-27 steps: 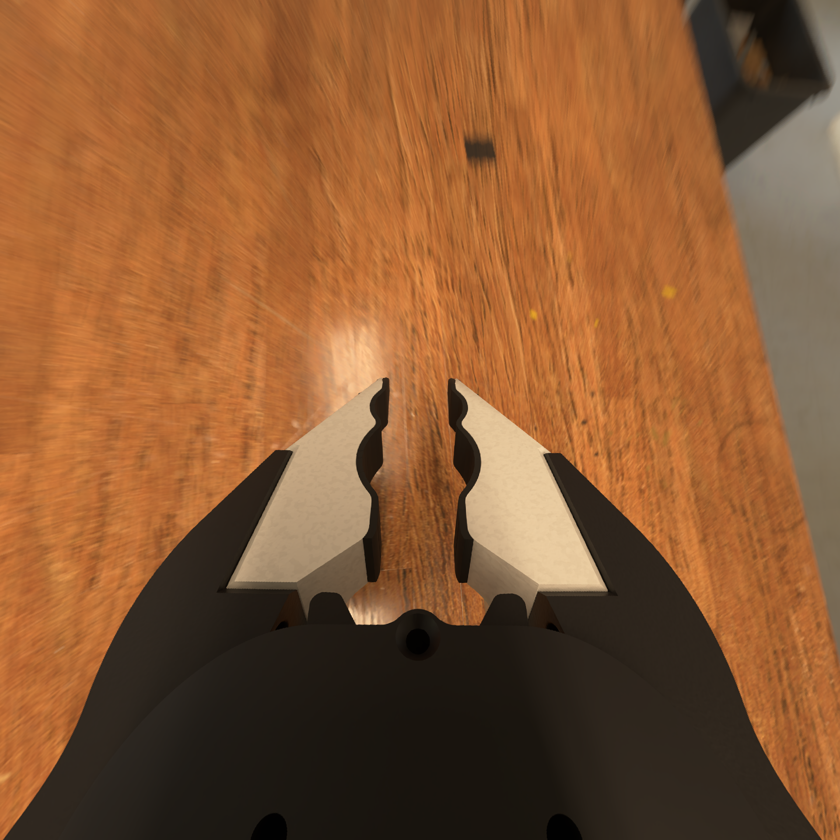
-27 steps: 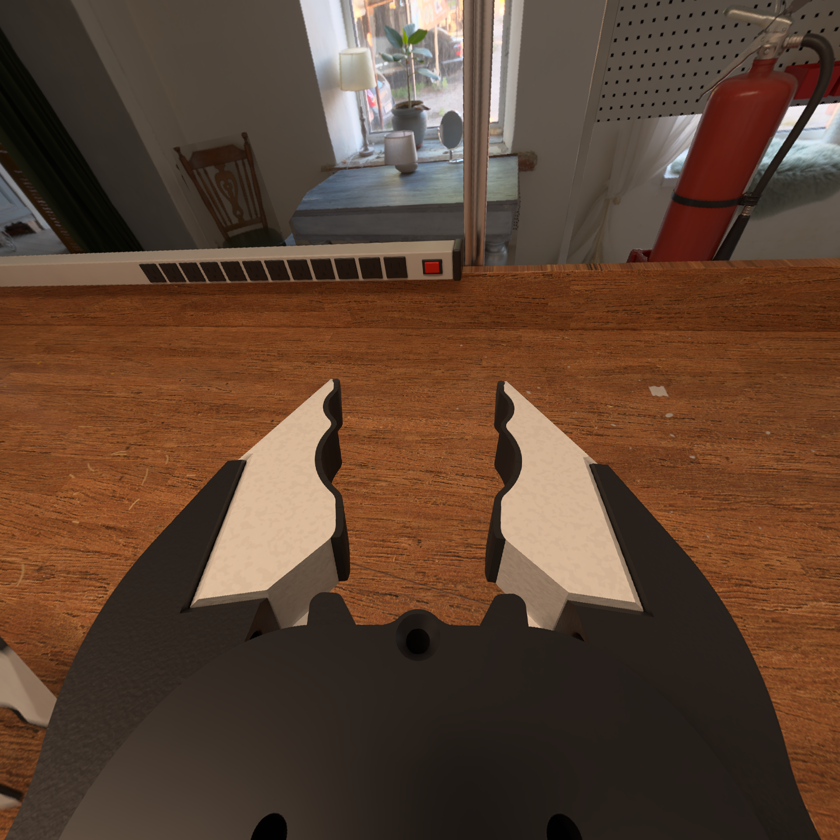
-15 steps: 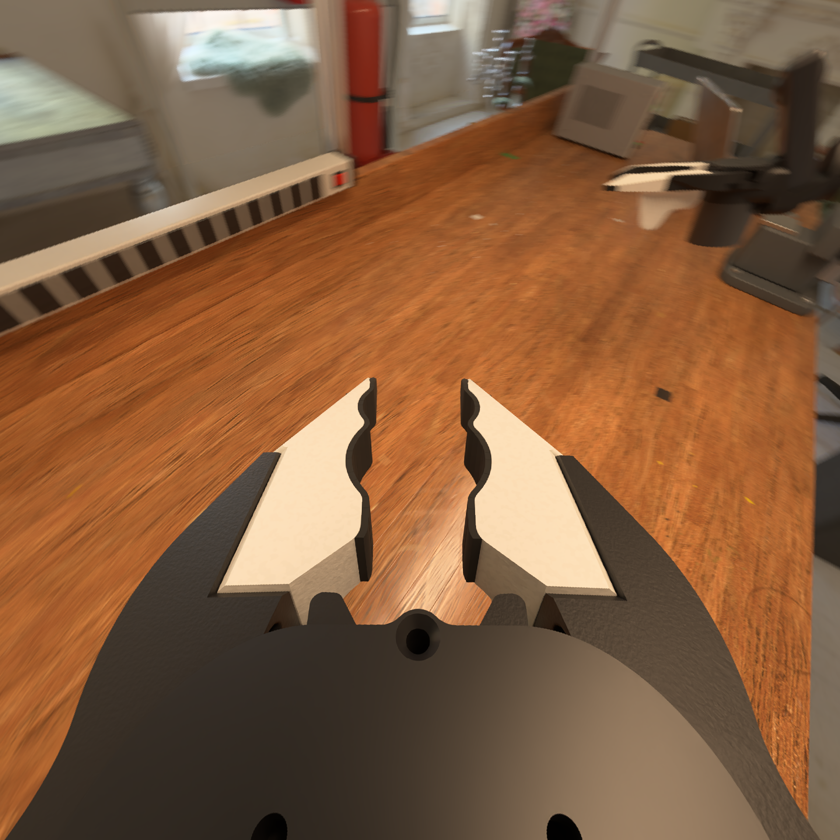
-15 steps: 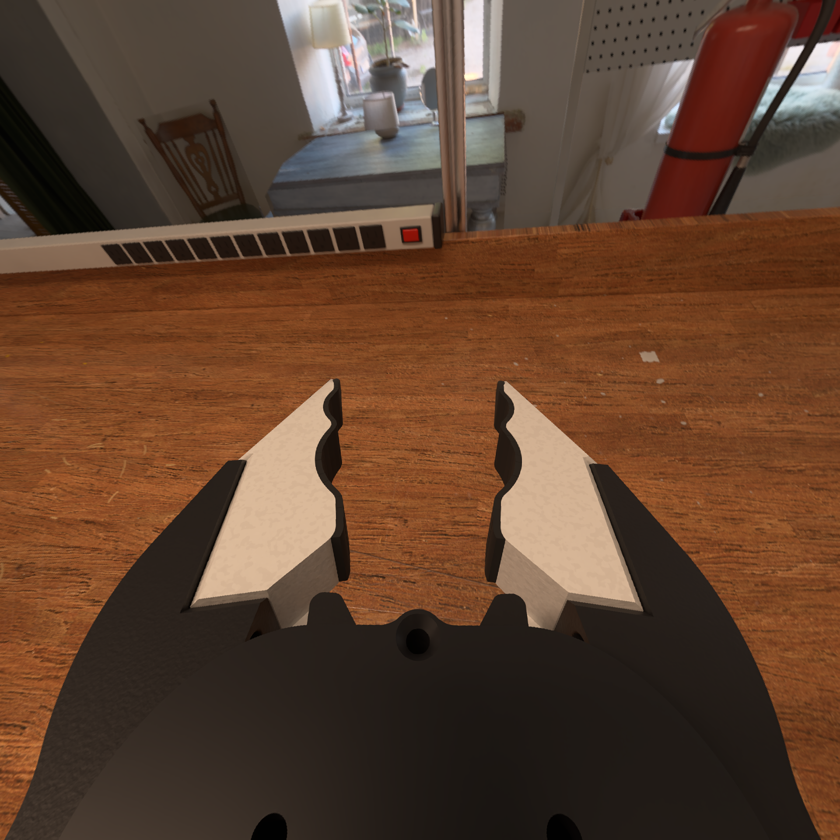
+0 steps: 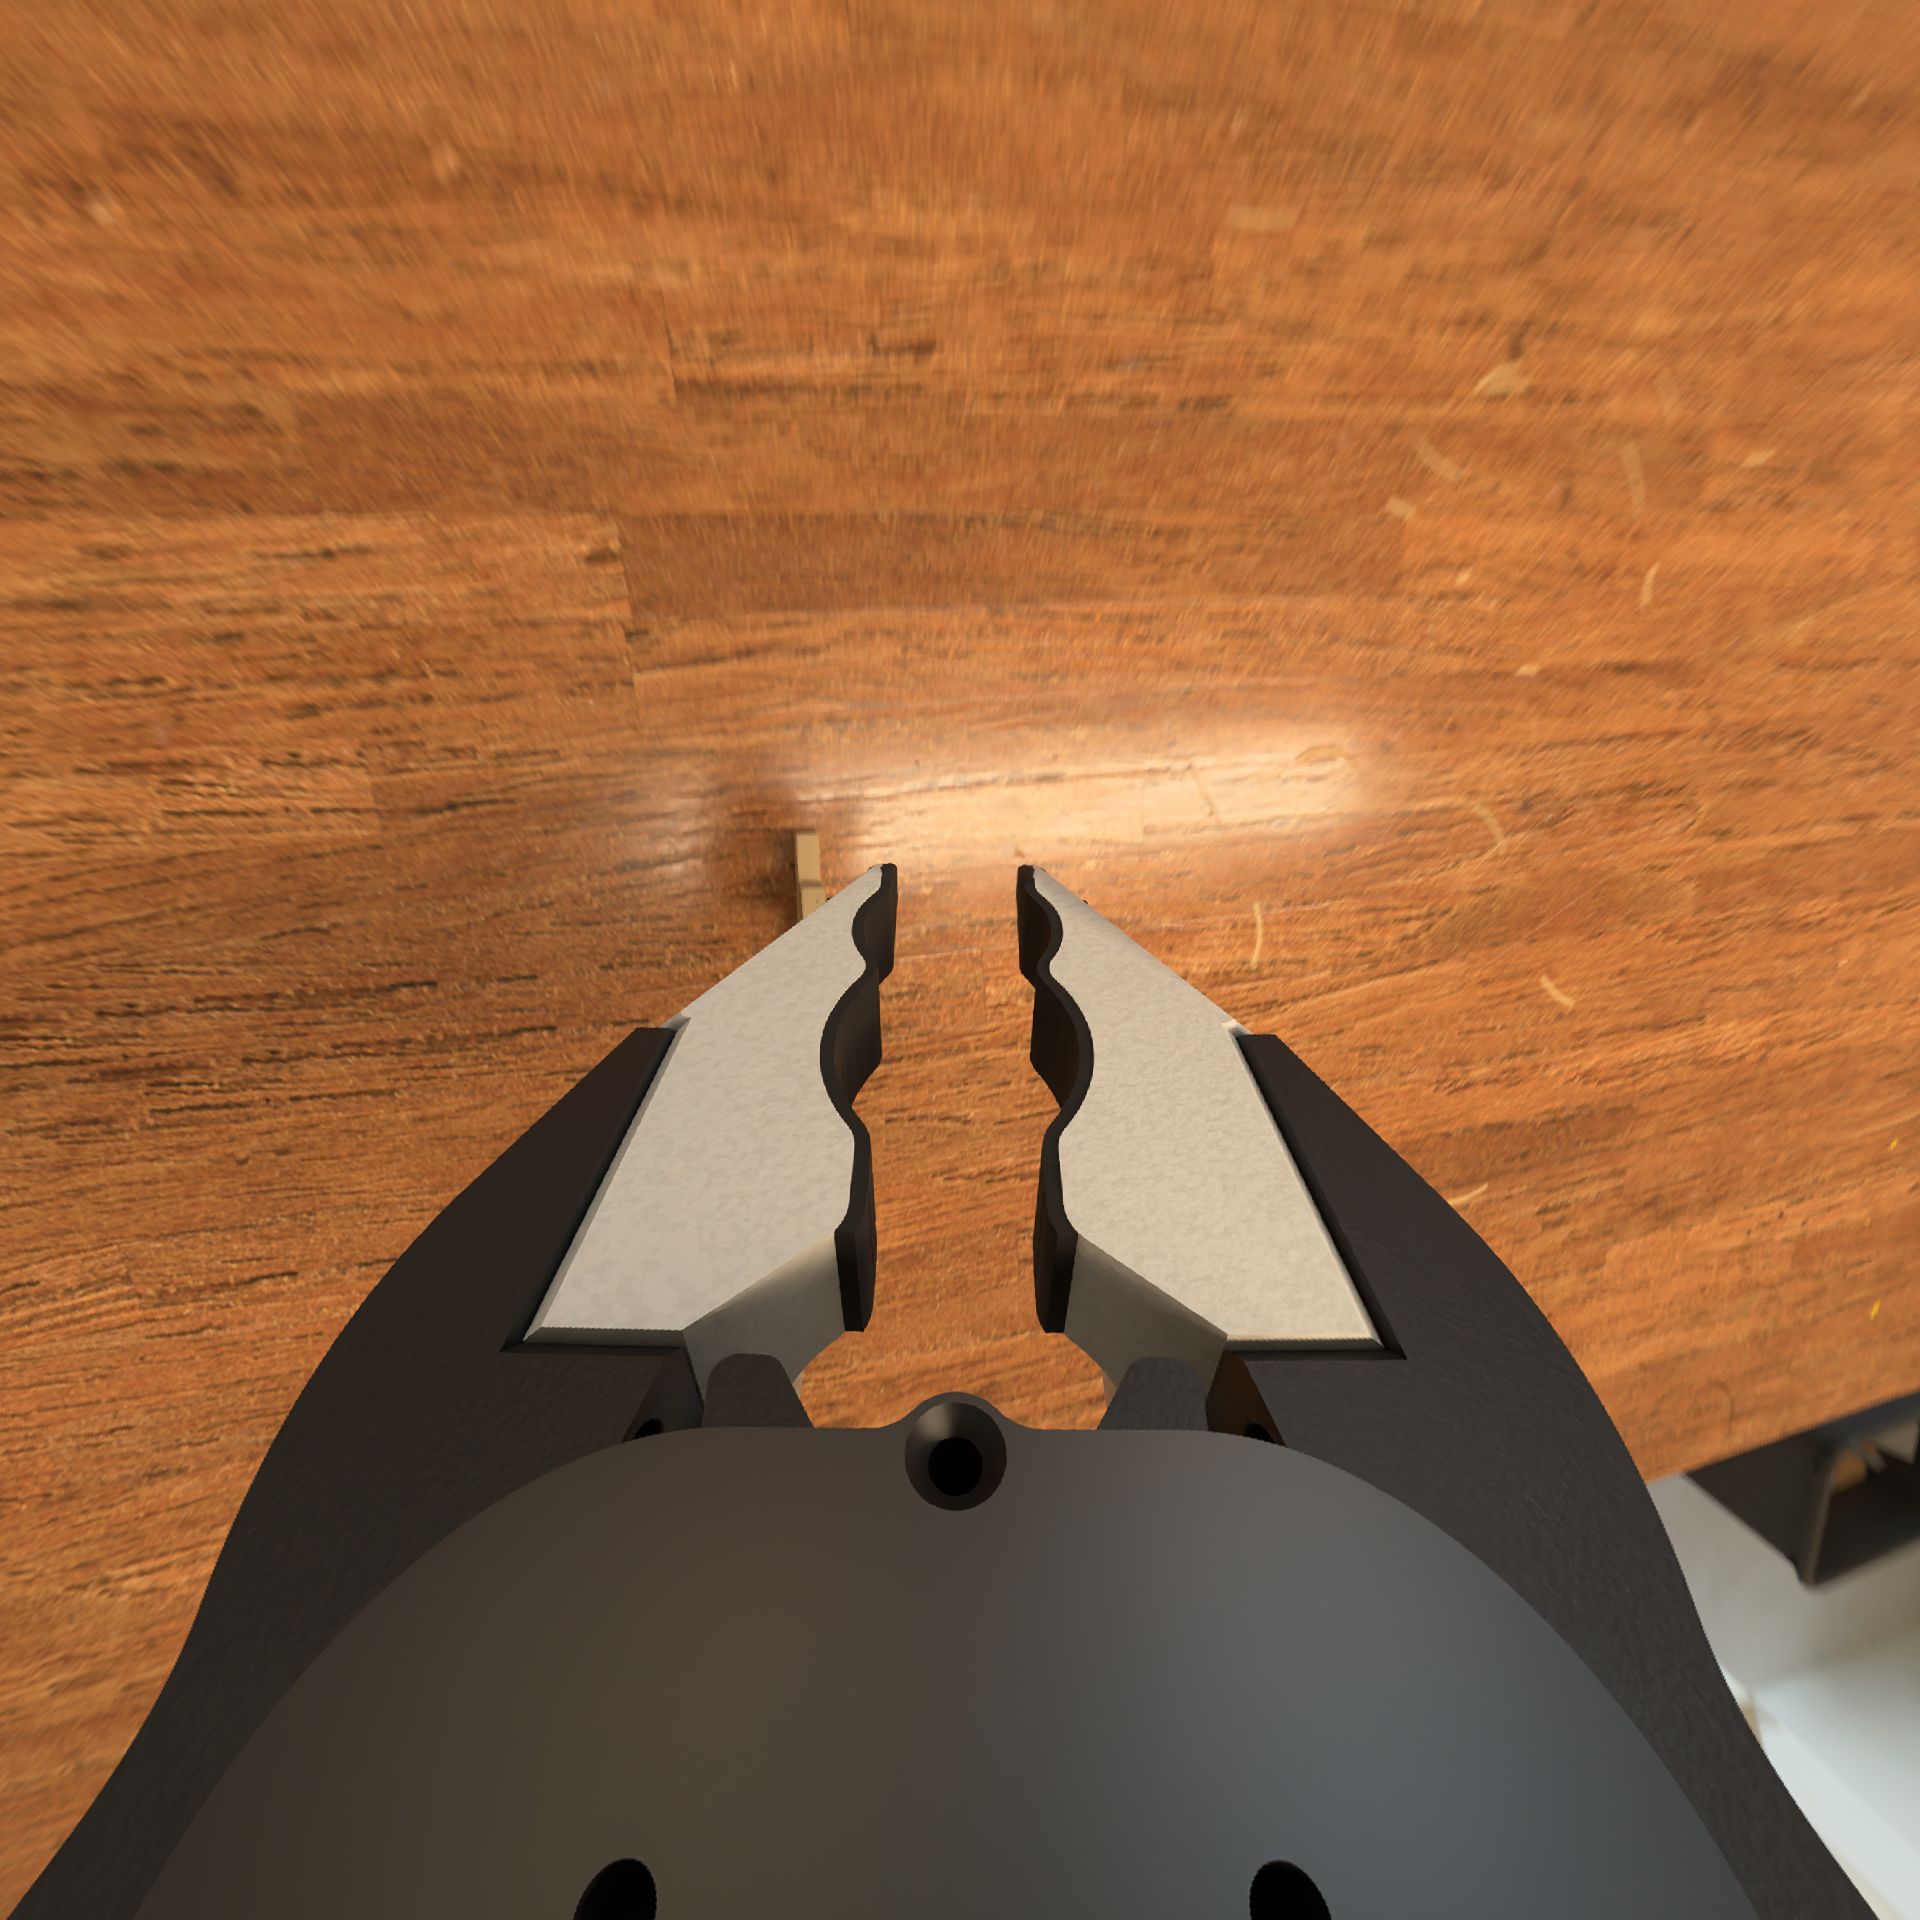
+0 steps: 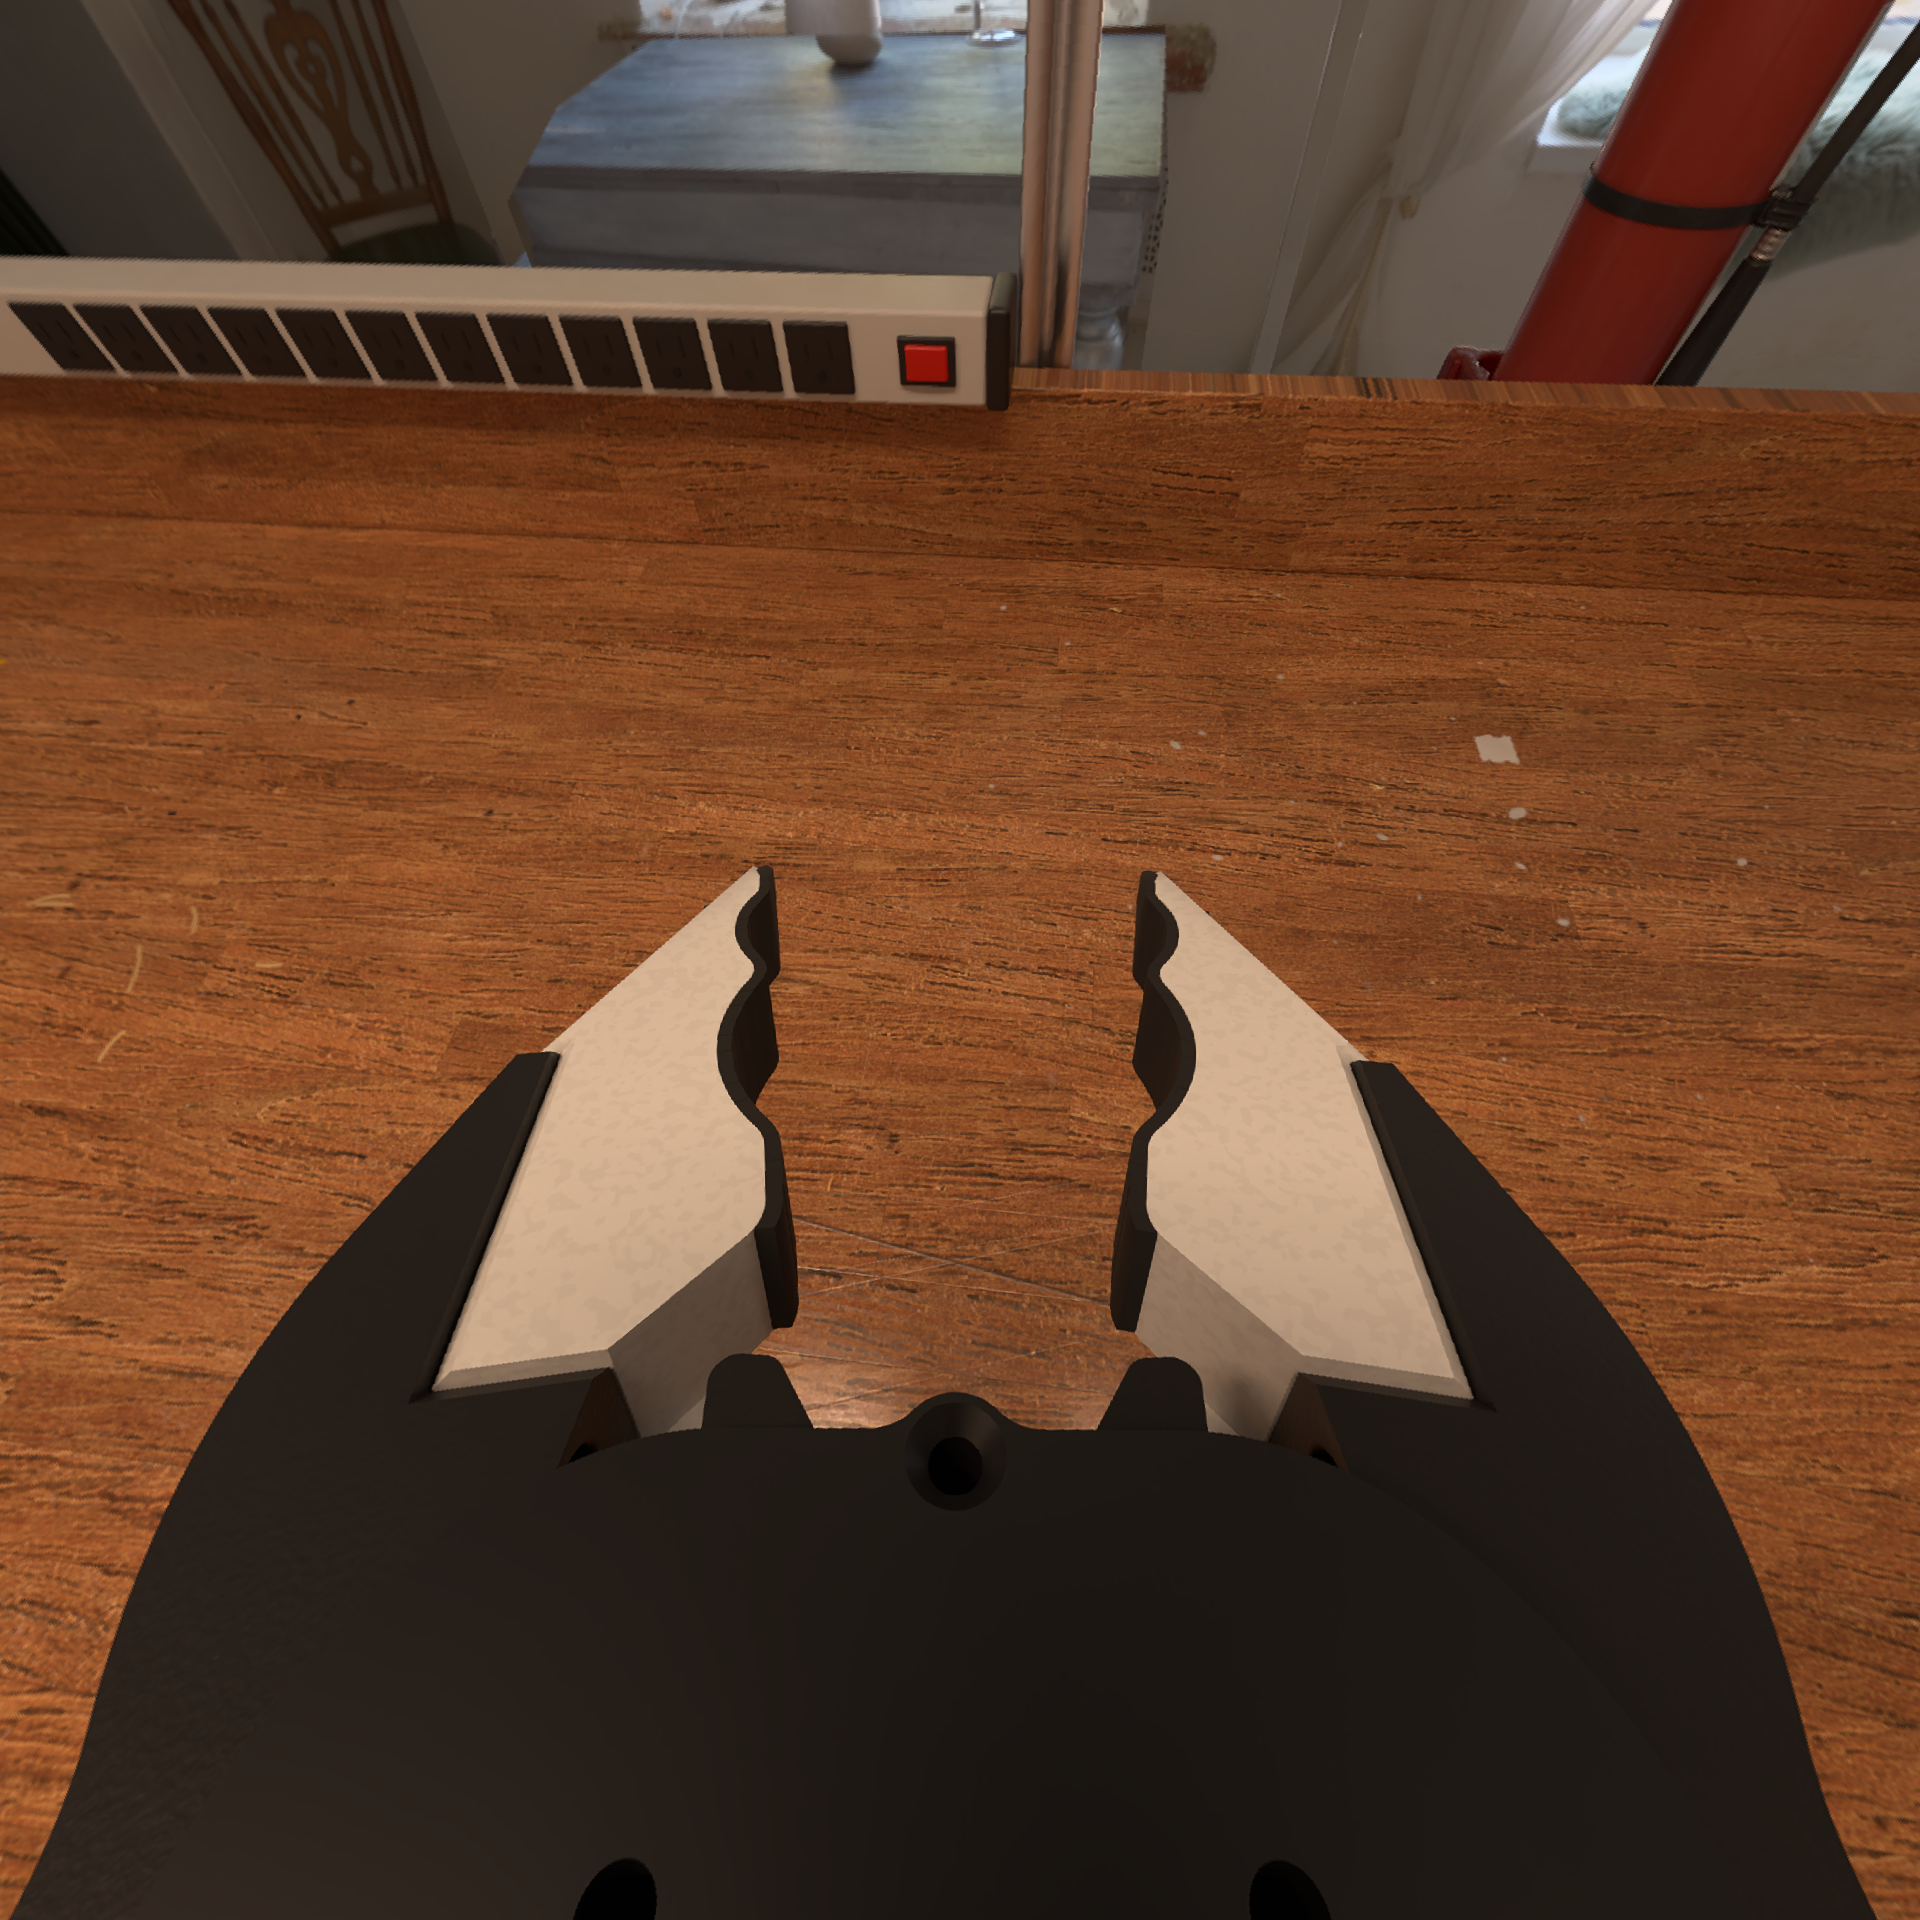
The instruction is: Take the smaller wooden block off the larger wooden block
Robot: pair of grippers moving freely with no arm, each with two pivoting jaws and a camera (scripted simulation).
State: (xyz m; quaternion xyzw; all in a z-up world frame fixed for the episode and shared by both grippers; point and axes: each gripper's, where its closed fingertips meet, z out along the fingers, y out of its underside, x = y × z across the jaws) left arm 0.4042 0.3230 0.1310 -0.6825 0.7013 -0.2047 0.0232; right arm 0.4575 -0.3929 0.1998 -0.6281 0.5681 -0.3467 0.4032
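Swinging down from a level look across the room half a second ago, the left gripper (image 5: 954,873) now faces the worktop (image 5: 416,520) almost straight on, its jaws parted by a narrow gap with nothing between them. Motion blur in the upper part of the left wrist view suggests it is turning fast. A small pale sliver (image 5: 805,868) shows just beside the left fingertip, mostly hidden behind it; it may be a block seen from afar, but it is too small to tell. So neither the smaller nor the larger block can be placed with confidence in either view, and I judge the task to be at the searching stage.

The right gripper (image 6: 954,878) has crept forward toward the power strip (image 6: 499,332) at the worktop's far edge, jaws spread wide and empty.

Counted: two grippers, one power strip, one red extinguisher (image 6: 1683,177), one chair (image 6: 312,125), one pale scrap (image 6: 1496,748) on the wood, no certain block.
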